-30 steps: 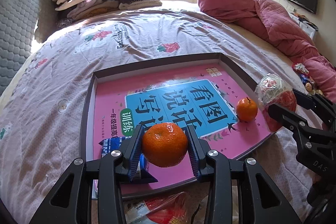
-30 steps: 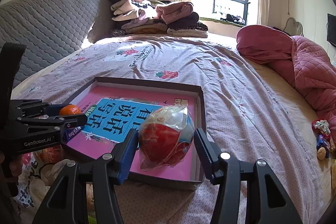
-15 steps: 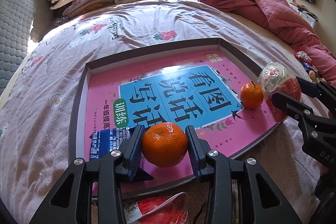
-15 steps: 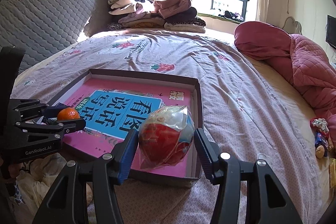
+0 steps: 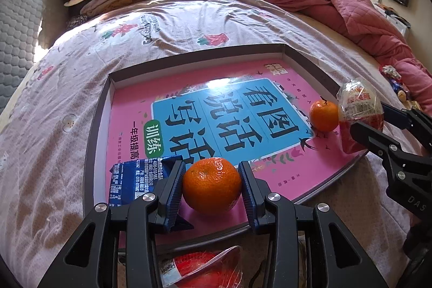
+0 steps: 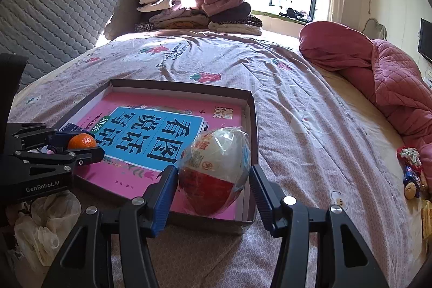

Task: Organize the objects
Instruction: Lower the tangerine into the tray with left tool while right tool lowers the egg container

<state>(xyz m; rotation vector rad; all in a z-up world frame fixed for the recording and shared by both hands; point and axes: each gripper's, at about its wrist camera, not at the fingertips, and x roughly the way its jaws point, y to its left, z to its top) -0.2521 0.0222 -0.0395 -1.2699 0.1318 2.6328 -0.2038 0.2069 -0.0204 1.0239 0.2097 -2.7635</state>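
Observation:
A shallow dark-rimmed box (image 5: 97, 109) lies on the bed with a pink and blue book (image 5: 216, 109) in it. My left gripper (image 5: 212, 181) is shut on a tangerine (image 5: 212, 185) just above the box's near edge, next to a blue packet (image 5: 135, 180). A second tangerine (image 5: 324, 116) rests on the book near the right side. My right gripper (image 6: 214, 177) is shut on a red and white snack in clear wrap (image 6: 216, 169) at the box's near right corner. The right wrist view also shows the left gripper (image 6: 81, 146) with its tangerine (image 6: 81, 141).
Another red wrapped snack (image 5: 202, 269) lies below the left gripper, outside the box. A crumpled plastic bag (image 6: 46, 223) sits at the near left. Folded clothes (image 6: 194, 10) are piled by the grey headboard (image 6: 54, 18). A pink quilt (image 6: 383, 72) and small toys (image 6: 410, 172) lie on the right.
Both grippers keep their hold. Both views have crept slightly forward and tipped down, so the box sits a little nearer and the left tangerine hangs further over the book.

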